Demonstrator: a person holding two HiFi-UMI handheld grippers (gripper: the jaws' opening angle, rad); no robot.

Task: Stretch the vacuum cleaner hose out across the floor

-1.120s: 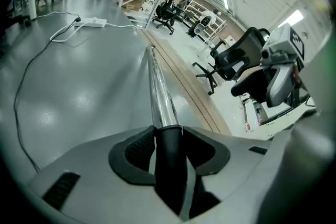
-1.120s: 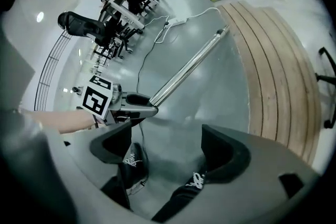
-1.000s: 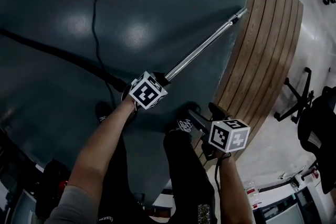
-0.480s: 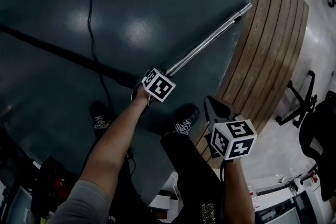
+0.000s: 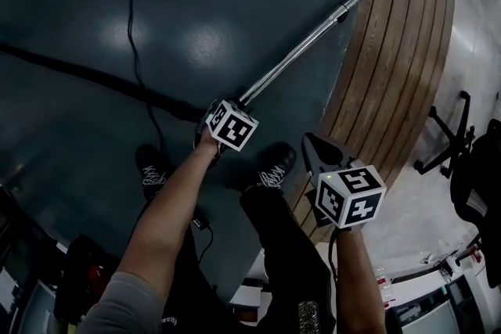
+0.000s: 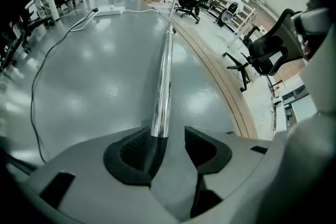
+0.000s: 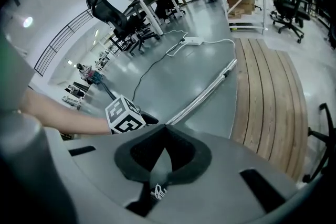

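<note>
Left gripper (image 6: 170, 139) has sunk along the wand (image 6: 164, 76), jaws just loosening around it; right gripper (image 7: 165, 131) clenched, empty. I re-clamp before dragging the hose (image 5: 94, 77) straight.

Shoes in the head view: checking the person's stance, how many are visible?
2. One shoe shows just left of the left forearm; the other shoe lies near the wooden strip. None seems hidden.

Left gripper (image 6: 172, 135) pointing steeply down, jaws just opening, metal tube (image 6: 163, 81) between them, right gripper (image 7: 165, 128) closed, empty
</note>
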